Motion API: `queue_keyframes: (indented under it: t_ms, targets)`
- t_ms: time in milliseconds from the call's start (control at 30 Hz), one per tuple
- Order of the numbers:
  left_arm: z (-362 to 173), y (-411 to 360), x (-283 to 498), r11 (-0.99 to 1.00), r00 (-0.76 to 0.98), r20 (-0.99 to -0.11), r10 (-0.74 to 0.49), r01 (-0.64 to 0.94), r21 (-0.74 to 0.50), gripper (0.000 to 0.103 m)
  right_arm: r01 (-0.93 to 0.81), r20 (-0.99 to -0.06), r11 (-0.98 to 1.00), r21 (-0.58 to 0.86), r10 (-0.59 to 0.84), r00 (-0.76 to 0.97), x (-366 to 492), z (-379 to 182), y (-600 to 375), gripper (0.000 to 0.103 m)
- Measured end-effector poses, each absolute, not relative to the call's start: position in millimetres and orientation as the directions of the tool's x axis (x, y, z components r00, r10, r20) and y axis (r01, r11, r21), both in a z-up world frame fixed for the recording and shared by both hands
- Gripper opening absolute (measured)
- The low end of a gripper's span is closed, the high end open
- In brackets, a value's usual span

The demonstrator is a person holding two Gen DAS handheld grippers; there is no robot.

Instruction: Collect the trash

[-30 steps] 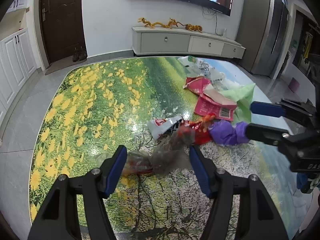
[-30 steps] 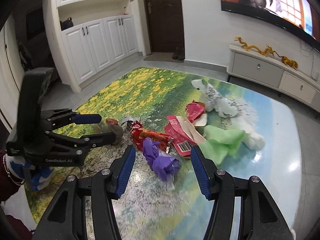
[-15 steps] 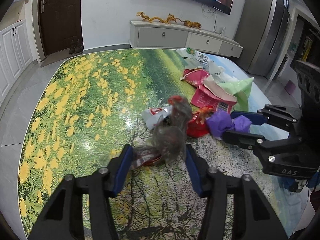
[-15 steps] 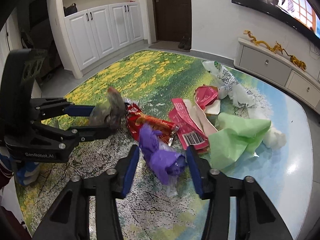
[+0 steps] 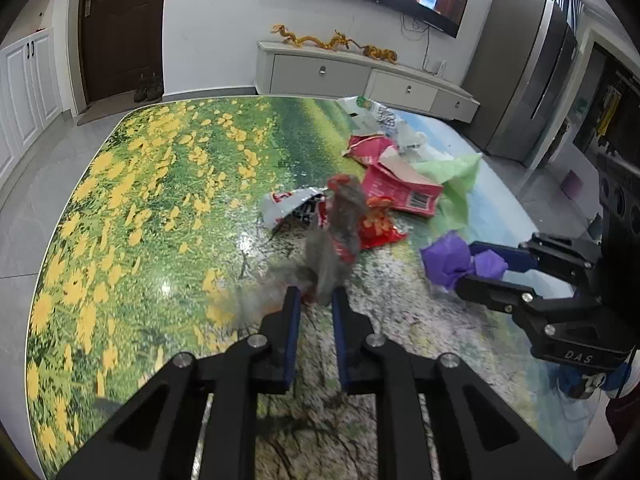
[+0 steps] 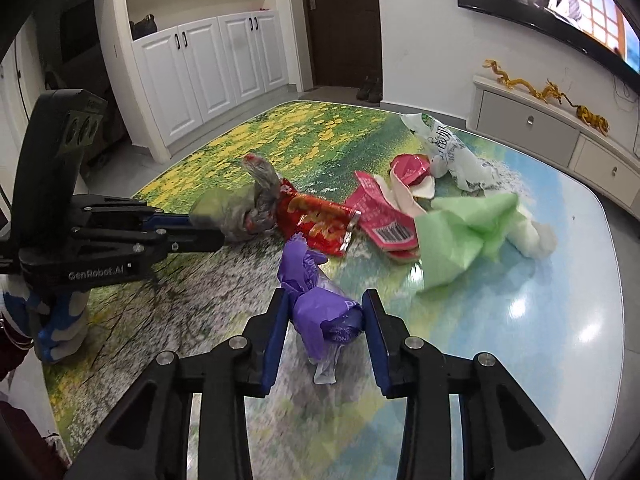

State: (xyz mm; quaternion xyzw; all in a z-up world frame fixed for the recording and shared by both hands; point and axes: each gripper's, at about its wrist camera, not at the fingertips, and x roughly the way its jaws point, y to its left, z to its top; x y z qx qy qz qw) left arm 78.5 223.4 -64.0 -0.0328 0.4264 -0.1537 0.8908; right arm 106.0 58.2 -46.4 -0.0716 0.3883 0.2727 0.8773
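Left wrist: jaws newly clamped on clear wrapper [image 5: 340, 232]

Left hand-held gripper [image 5: 314, 300] has just clamped tight on the clear wrapper [image 5: 340, 220], which rears up; right hand-held gripper [image 6: 324, 312] has just been closing around the purple bag [image 6: 320, 304].

"GenRobot.AI" on left gripper [image 6: 208, 236] body, "DAS" (partly hidden) on right gripper [image 5: 486, 262]

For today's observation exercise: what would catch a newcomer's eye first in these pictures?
A heap of bright litter: a red snack wrapper, pink carton and green bag mid-table on its flower-meadow print. Nearer, the left hand-held gripper pinches a greyish clear wrapper; the right hand-held gripper clasps a purple bag.
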Motion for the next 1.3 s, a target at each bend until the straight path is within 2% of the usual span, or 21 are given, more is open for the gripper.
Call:
queue_keyframes:
  t_ms: [500,733,933,1000,1033,1067,1100,1133,1300]
  targets:
    - [-24.4,207.3,21.0,0.922,0.616,-0.690,-0.381,0.314,-0.228,0.006,-0.455,-0.656,0.883,0.118,0.413,0.631,37.7,-25.5,12.0,0.036]
    - [-5.3,175.0,5.4,0.901,0.610,-0.678,-0.410,0.385,-0.198,0.006,-0.377,-0.598,0.914,0.148,0.387,0.702,9.0,-13.4,-30.3,0.036]
    - [-7.6,185.3,16.4,0.931,0.629,-0.698,-0.342,0.328,-0.161,0.008,-0.302,-0.578,0.939,0.165,0.340,0.742,-1.9,-11.1,-66.7,0.036]
    - [-9.8,196.2,24.8,0.943,0.636,-0.705,-0.315,0.294,-0.157,0.013,-0.288,-0.582,0.943,0.164,0.329,0.744,-2.4,-14.3,-73.6,0.036]
    - [-11.0,199.8,28.0,0.949,0.642,-0.706,-0.299,0.280,-0.146,0.030,-0.280,-0.587,0.945,0.167,0.323,0.743,-0.9,-16.8,-76.7,0.036]
    - [-12.3,203.3,31.6,0.956,0.652,-0.705,-0.278,0.261,-0.136,0.058,-0.275,-0.590,0.946,0.171,0.322,0.741,1.1,-18.7,-79.3,0.036]
    - [-13.5,206.3,34.6,0.960,0.662,-0.701,-0.265,0.245,-0.132,0.068,-0.272,-0.592,0.946,0.174,0.321,0.739,1.4,-19.8,-80.6,0.036]
    - [-15.3,208.5,38.3,0.964,0.671,-0.696,-0.256,0.235,-0.127,0.070,-0.267,-0.595,0.947,0.178,0.320,0.738,3.4,-21.8,-82.2,0.036]
    - [-32.9,207.2,68.2,0.974,0.662,-0.718,-0.212,0.207,-0.097,0.070,-0.244,-0.609,0.951,0.193,0.310,0.730,12.5,-29.0,-88.0,0.036]
